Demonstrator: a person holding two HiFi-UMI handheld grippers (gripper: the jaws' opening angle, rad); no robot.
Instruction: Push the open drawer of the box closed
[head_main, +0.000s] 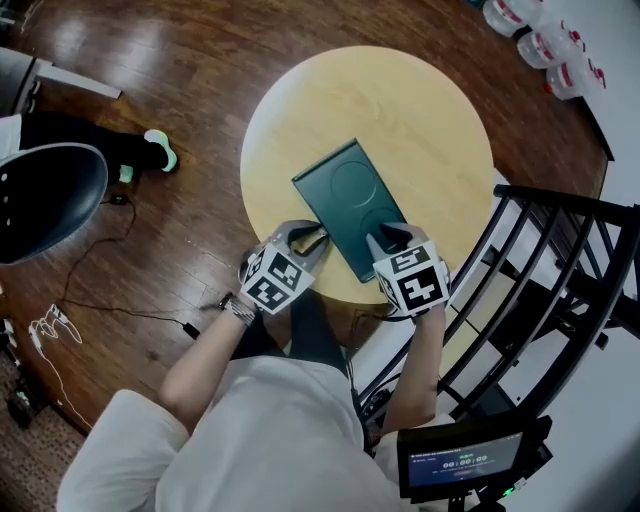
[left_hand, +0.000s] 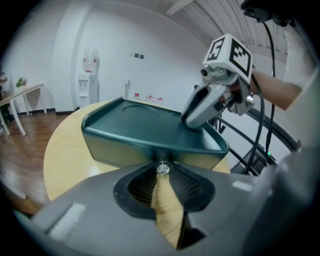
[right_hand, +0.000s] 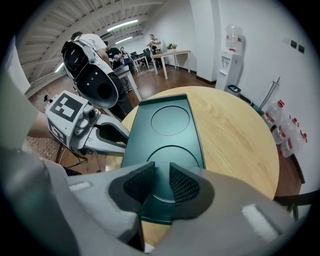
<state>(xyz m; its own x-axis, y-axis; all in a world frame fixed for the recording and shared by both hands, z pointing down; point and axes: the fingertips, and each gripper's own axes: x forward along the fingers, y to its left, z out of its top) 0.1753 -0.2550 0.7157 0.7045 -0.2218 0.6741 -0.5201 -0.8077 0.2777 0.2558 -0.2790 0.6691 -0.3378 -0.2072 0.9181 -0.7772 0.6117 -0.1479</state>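
A dark green box (head_main: 350, 205) with a flat, ring-embossed lid lies on the round wooden table (head_main: 300, 110). Its pale drawer front (left_hand: 115, 150) faces my left gripper (left_hand: 161, 172) and looks flush with the box. My left gripper (head_main: 305, 240) has its jaw tips pinched on the small crystal knob (left_hand: 161, 168) of that drawer. My right gripper (head_main: 392, 238) is over the box's near end, its fingers a little apart with only the green lid (right_hand: 165, 150) showing between them (right_hand: 161, 187). It also appears in the left gripper view, where the right gripper's fingers (left_hand: 197, 107) touch the lid.
A black chair (head_main: 40, 200) stands at the left and a black metal rack (head_main: 560, 260) close at the right of the table. Cables trail over the wooden floor (head_main: 130, 310). Water bottles (head_main: 545, 40) lie far right. People sit at desks in the background (right_hand: 115, 52).
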